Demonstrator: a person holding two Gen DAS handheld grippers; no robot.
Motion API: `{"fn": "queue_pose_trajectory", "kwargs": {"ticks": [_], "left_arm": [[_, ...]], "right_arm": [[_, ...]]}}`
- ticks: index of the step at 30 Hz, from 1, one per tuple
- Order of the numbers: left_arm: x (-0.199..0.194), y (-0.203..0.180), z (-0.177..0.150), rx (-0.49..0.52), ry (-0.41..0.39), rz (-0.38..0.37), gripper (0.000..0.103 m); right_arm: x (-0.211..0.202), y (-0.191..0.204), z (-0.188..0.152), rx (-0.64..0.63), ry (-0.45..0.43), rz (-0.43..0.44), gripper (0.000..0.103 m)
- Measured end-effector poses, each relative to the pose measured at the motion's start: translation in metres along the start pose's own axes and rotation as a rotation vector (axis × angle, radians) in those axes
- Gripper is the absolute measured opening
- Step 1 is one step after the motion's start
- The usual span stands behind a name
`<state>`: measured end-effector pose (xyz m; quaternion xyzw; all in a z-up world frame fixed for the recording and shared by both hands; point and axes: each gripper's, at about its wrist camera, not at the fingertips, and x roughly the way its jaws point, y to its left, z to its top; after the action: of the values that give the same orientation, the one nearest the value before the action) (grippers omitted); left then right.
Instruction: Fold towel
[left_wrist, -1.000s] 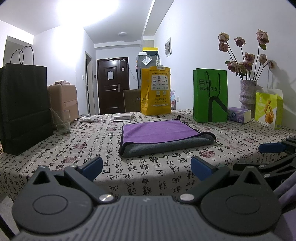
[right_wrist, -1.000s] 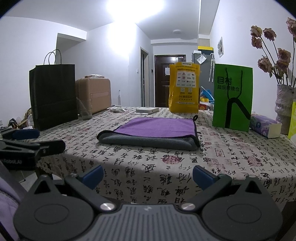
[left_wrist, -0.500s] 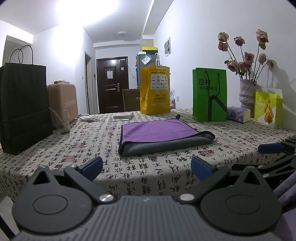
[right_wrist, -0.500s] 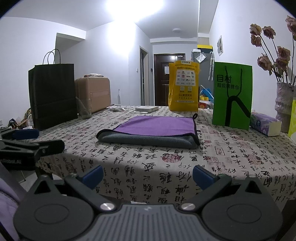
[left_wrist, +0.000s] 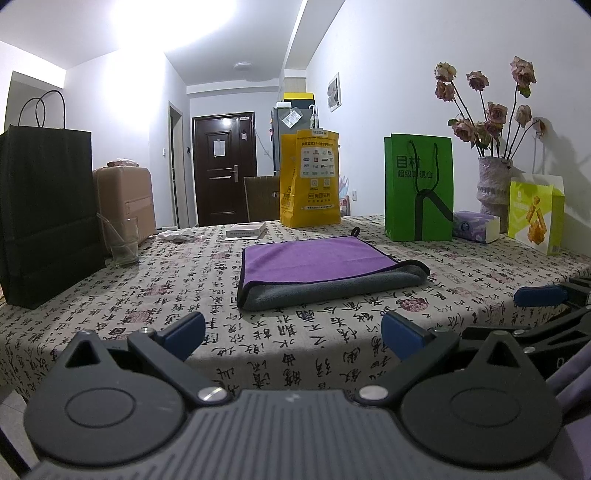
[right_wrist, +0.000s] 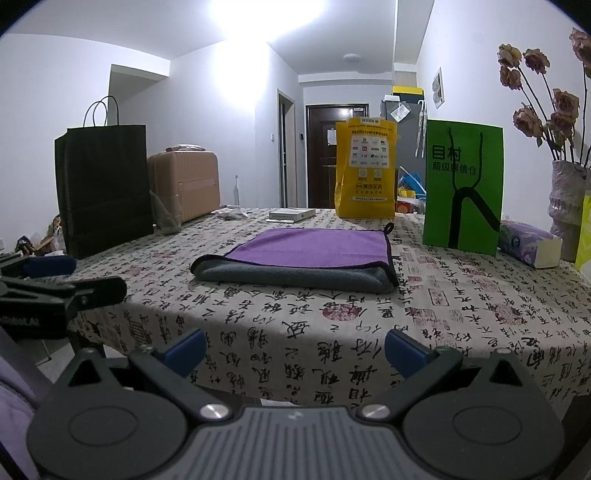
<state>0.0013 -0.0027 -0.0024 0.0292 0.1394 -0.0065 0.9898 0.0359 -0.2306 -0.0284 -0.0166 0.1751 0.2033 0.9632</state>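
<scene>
A towel (left_wrist: 325, 269), purple on top and grey underneath, lies folded flat on the patterned tablecloth; it also shows in the right wrist view (right_wrist: 303, 258). A small hanging loop sits at its far corner. My left gripper (left_wrist: 291, 332) is open and empty, held at the table's near edge, well short of the towel. My right gripper (right_wrist: 293, 347) is open and empty too, at the near edge. Each gripper shows at the side of the other's view.
A black paper bag (left_wrist: 40, 214) and a glass (left_wrist: 120, 240) stand at the left. A yellow bag (left_wrist: 310, 177), a green bag (left_wrist: 417, 188), a tissue pack (left_wrist: 474, 225), a flower vase (left_wrist: 493, 184) and a small book (left_wrist: 245, 230) stand behind the towel.
Both grippers have drifted back a little from the table. The towel has not moved and both grippers stay open.
</scene>
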Motion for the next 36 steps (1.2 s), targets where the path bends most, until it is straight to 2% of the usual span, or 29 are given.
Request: {"fn": "queue_pose_trajectory", "kwargs": {"ticks": [21, 27, 36], "left_arm": [[0.002, -0.001, -0.001, 0.003, -0.001, 0.002, 0.103], [0.019, 0.008, 0.007, 0.004, -0.017, 0.018, 0.103], [0.059, 0.02, 0.022, 0.023, -0.046, 0.038, 0.103]], "right_arm": [[0.007, -0.006, 0.002, 0.015, 0.007, -0.016, 0.103], [0.015, -0.012, 0.002, 0.028, -0.016, -0.042, 0.103], [0.048, -0.033, 0.01, 0.035, -0.052, -0.08, 0.103]]}}
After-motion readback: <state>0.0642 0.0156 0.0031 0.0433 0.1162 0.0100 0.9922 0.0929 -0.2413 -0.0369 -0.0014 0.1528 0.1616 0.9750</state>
